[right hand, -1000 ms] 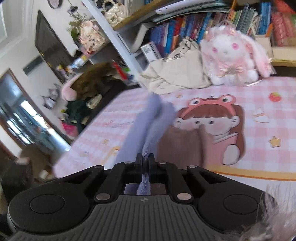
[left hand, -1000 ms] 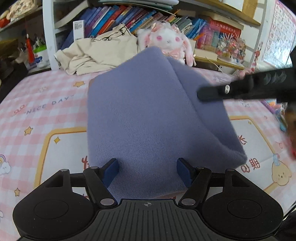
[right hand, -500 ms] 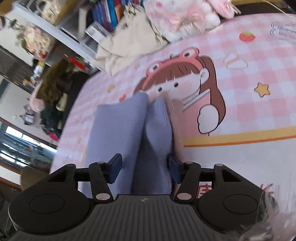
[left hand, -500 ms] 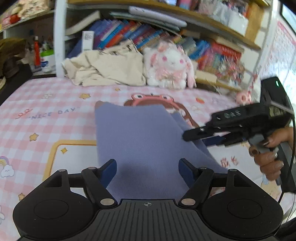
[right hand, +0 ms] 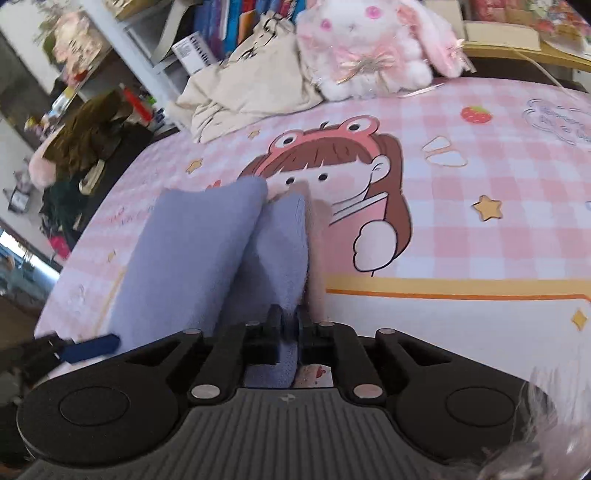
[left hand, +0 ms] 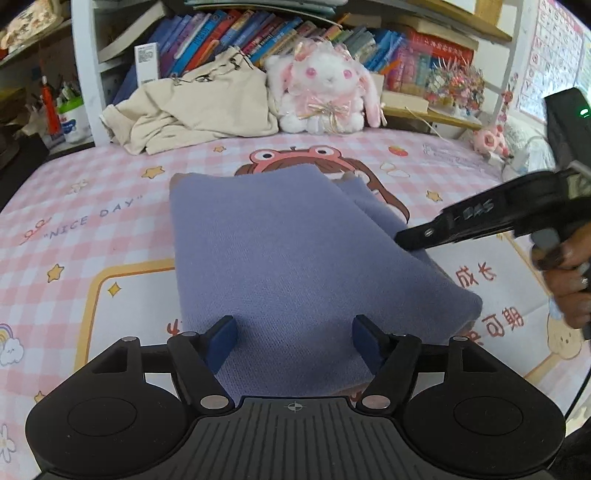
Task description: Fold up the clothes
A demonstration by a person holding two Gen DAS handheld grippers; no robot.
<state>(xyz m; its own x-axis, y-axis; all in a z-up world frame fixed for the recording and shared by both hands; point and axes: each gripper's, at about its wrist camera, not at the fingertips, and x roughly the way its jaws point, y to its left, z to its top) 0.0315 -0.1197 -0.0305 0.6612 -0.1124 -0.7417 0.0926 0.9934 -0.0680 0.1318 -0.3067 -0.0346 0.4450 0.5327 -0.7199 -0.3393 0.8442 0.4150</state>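
Note:
A folded purple knit garment (left hand: 295, 258) lies flat on the pink checked bed sheet (left hand: 92, 206). My left gripper (left hand: 293, 343) stands open over the garment's near edge, its blue pads (left hand: 221, 343) apart and not pressing the cloth. From the right, my right gripper (left hand: 402, 238) meets the garment's right-hand edge, with a hand on its handle. In the right wrist view my right gripper (right hand: 290, 325) is shut on a fold of the purple garment (right hand: 192, 251). A left blue pad (right hand: 92, 347) shows at the lower left there.
A crumpled beige garment (left hand: 192, 107) and a white-and-pink plush rabbit (left hand: 325, 96) sit at the far edge of the bed, against a bookshelf (left hand: 258, 33). A small pink toy (left hand: 489, 140) lies far right. Clutter stands beyond the bed's left side.
The purple garment, held raised a second ago, has come down flat on the sheet. My right gripper opened wide half a second ago and has closed again on the garment's right edge.

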